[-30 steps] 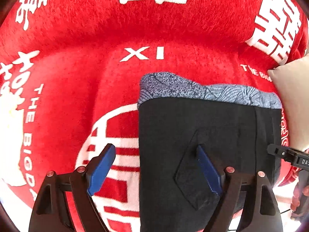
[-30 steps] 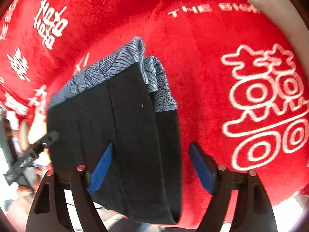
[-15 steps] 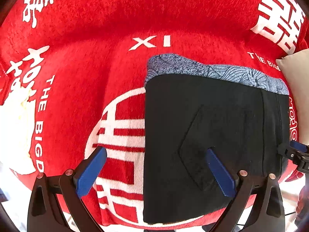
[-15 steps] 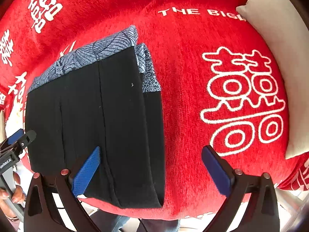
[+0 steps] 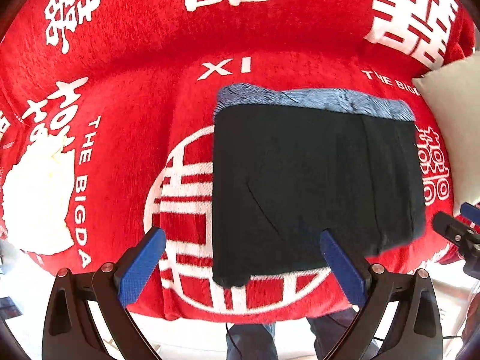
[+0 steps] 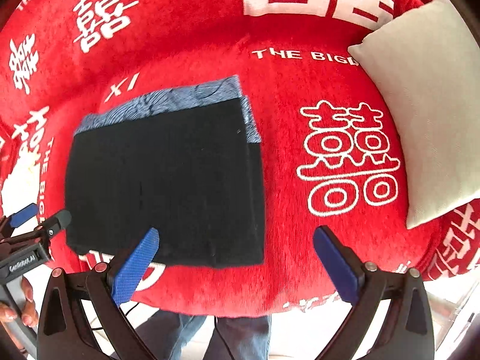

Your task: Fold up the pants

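Observation:
The black pants (image 5: pixel 312 180) lie folded into a flat rectangle on the red blanket (image 5: pixel 135 105), with a blue-grey patterned band (image 5: pixel 315 99) along the far edge. They also show in the right wrist view (image 6: pixel 168 180). My left gripper (image 5: pixel 240 261) is open and empty, held above the near edge of the pants. My right gripper (image 6: pixel 237 258) is open and empty, near the pants' near right corner. Neither touches the cloth.
The red blanket with white characters covers a round seat (image 6: pixel 300 285). A beige pillow (image 6: pixel 426 105) lies at the right; it also shows in the left wrist view (image 5: pixel 453 114). A white patch (image 5: pixel 36 192) is at the left. The person's legs (image 6: pixel 234 336) stand below the edge.
Both grippers have pulled back and up from the pants, so the whole folded rectangle now shows. Both stay open. The pants have not moved.

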A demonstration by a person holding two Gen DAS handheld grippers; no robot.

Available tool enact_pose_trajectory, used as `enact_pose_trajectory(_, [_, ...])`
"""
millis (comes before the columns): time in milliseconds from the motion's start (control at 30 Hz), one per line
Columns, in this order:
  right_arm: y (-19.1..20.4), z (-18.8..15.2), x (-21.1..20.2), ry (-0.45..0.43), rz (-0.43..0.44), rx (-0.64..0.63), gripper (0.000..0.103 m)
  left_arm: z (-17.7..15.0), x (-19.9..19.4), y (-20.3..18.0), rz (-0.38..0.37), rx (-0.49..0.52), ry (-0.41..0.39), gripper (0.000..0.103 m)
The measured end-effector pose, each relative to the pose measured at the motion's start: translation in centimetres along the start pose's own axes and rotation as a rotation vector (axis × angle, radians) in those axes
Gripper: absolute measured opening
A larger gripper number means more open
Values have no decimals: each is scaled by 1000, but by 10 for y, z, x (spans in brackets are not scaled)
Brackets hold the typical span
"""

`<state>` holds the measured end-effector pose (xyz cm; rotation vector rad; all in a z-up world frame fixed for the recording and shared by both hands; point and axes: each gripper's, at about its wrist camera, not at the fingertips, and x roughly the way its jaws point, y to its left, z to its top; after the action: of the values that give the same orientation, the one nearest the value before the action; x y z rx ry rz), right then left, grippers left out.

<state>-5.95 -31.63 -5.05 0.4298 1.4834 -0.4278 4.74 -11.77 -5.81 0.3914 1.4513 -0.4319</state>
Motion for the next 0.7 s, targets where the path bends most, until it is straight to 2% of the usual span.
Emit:
enact_pose_trajectory(233, [24,-10,-22,-4,-61,-50,103,-21,-20,-6,-19,9,49,103])
enact_pose_trajectory(467, [31,-13,-29,57,-10,-43,103,-30,-30,-11,-3,30,79,103])
enact_pose_trajectory(700, [33,-23,-31,91,-3,-28,103,-31,-37,-12,19,47,108,103])
